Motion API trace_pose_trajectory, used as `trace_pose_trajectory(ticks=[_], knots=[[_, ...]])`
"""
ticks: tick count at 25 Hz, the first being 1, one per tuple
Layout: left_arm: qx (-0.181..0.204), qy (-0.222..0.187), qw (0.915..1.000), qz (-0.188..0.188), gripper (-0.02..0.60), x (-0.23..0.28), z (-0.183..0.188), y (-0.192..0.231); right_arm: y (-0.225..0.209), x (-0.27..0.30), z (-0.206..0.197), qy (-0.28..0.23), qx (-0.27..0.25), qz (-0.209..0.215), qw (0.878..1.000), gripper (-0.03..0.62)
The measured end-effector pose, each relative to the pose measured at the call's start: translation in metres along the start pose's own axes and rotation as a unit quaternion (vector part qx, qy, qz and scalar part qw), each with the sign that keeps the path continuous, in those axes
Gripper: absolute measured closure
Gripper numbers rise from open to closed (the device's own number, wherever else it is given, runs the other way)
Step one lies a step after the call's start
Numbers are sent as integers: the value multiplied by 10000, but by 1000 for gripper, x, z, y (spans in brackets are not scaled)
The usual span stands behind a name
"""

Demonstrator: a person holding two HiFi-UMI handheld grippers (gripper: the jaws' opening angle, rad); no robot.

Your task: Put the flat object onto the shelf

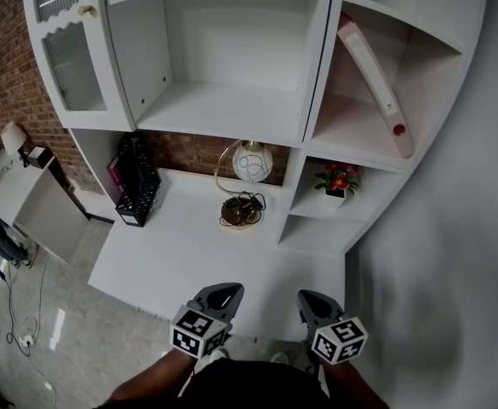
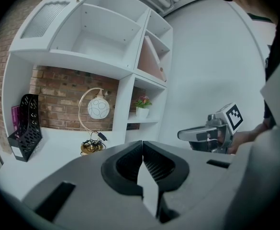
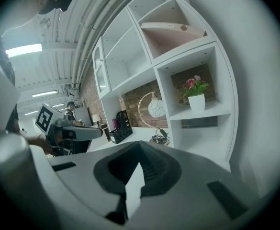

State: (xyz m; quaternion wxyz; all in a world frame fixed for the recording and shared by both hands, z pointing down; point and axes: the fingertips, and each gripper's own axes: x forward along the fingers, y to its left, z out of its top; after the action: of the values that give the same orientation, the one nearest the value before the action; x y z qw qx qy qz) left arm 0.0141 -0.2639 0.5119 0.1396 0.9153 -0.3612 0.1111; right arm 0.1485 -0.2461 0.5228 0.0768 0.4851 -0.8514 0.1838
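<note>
The flat object (image 1: 376,79) is a pink and white binder that leans tilted in the upper right compartment of the white shelf unit (image 1: 317,92). It also shows in the left gripper view (image 2: 151,59) and the right gripper view (image 3: 171,30). My left gripper (image 1: 223,290) and right gripper (image 1: 310,296) hover side by side over the desk's near edge, far below the binder. Both are shut with nothing between the jaws. Each view shows its own closed jaws, the left gripper (image 2: 142,150) and the right gripper (image 3: 140,150), and the other gripper beside them.
On the white desk (image 1: 180,254) stand a round lamp (image 1: 250,162) with a gold base and a black mesh file rack (image 1: 138,181). A potted red flower (image 1: 338,181) sits in the lower right compartment. A glass-door cabinet (image 1: 70,58) is at upper left. The wide middle shelf (image 1: 223,109) holds nothing.
</note>
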Motion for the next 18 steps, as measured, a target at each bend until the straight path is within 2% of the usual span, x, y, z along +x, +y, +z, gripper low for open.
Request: trace_pose_trajectory(ticks=[18], knots=[[29, 7, 10000, -15, 576, -1, 2, -1, 1, 0, 2, 28, -140, 8, 9999, 589]])
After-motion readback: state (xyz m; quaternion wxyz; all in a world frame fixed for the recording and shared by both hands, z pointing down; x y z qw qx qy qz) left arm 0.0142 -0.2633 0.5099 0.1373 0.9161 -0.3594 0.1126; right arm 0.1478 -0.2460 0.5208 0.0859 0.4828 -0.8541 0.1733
